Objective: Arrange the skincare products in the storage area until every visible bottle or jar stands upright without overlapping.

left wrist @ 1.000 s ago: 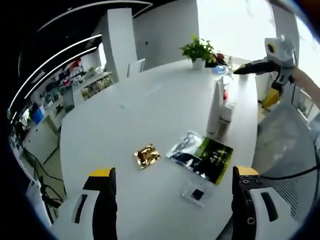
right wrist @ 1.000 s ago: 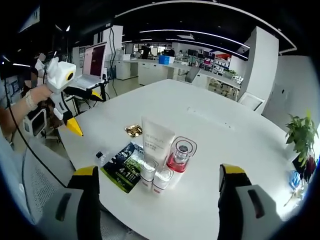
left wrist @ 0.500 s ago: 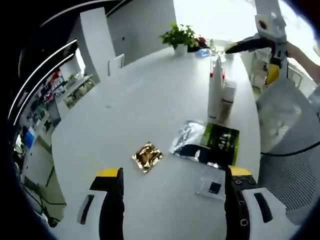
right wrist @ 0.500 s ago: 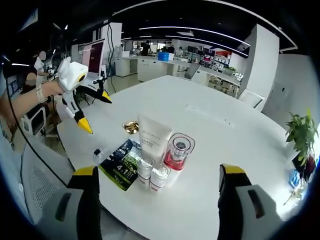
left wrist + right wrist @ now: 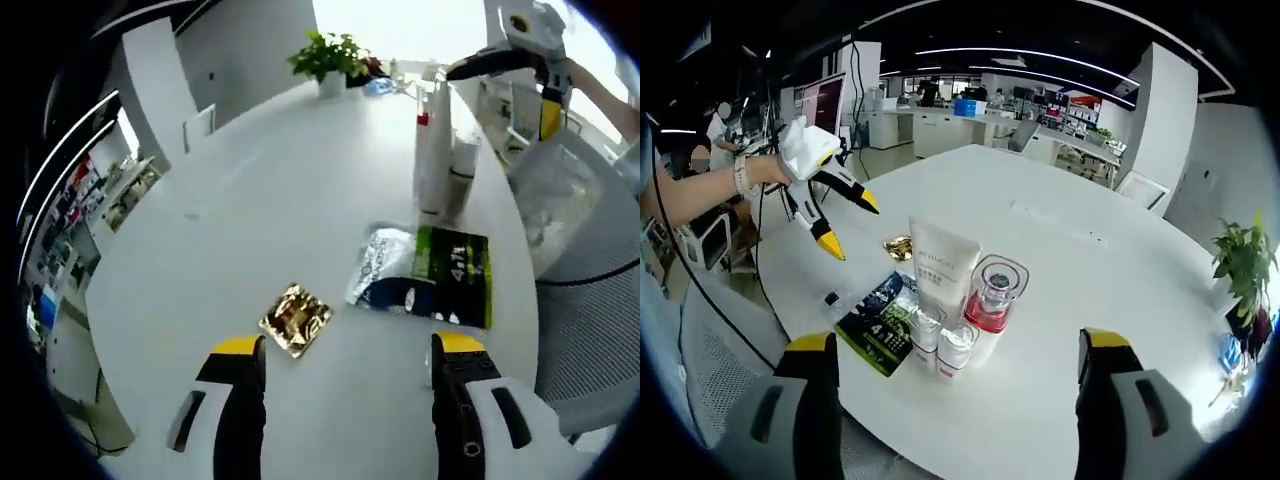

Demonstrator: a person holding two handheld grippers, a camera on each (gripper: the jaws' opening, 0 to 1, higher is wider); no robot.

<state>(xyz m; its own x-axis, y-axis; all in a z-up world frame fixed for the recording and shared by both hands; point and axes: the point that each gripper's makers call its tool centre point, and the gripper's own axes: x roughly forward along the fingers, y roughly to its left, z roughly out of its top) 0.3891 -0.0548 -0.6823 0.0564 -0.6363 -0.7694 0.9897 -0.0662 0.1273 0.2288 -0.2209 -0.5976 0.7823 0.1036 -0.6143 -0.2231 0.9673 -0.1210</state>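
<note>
The dark sachet (image 5: 432, 277) ahead of the left claw, a little to its right, carries large white digits on its green half; they read roughly "411", though the last figure is unsure. The same digits show on this sachet (image 5: 878, 321) ahead-left of the right claw. The white tube (image 5: 942, 268) straight ahead of the right claw bears a line of grey lettering, too small to read.
</note>
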